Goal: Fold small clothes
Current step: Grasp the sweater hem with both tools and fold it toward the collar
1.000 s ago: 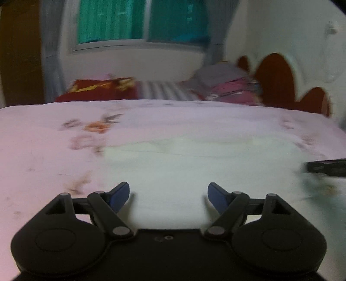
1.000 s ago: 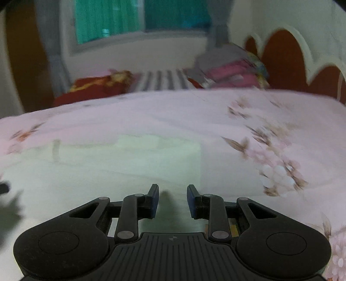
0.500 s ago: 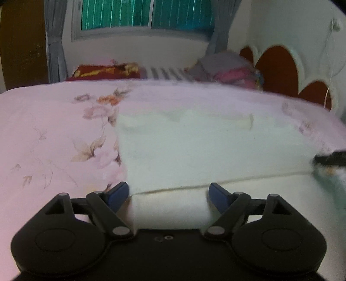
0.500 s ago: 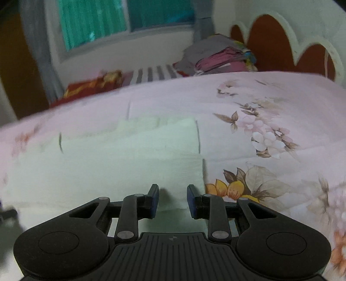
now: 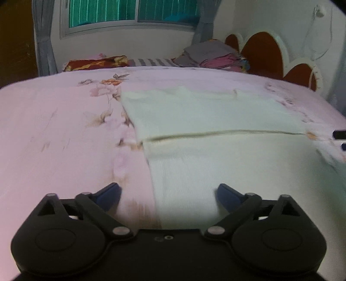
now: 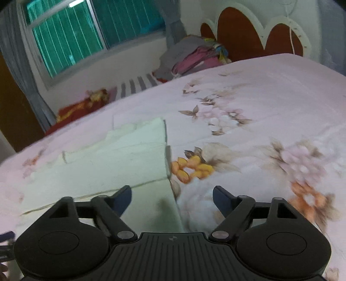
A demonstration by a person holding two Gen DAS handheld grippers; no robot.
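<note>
Pink bedding with a flower print [image 5: 64, 134] covers the whole bed, and on it lies a pale green garment [image 5: 216, 121], flat, with one layer folded over another so that a straight edge runs across it from left to right. Far behind, a window with green blinds [image 5: 134, 10] is in the wall, a pile of grey and pink clothes [image 5: 216, 56] lies near a red and white headboard [image 5: 261, 49], and a dark red pillow [image 5: 95, 62] lies to the left.

The left gripper [image 5: 168, 194] hangs over the near left edge of the garment; its jaws are opening and hold nothing, though the cloth edge lies under the gap. The right gripper [image 6: 172, 196] hangs over the near right edge of the garment [image 6: 121, 155]; its jaws are opening too, with nothing pinched between them.
</note>
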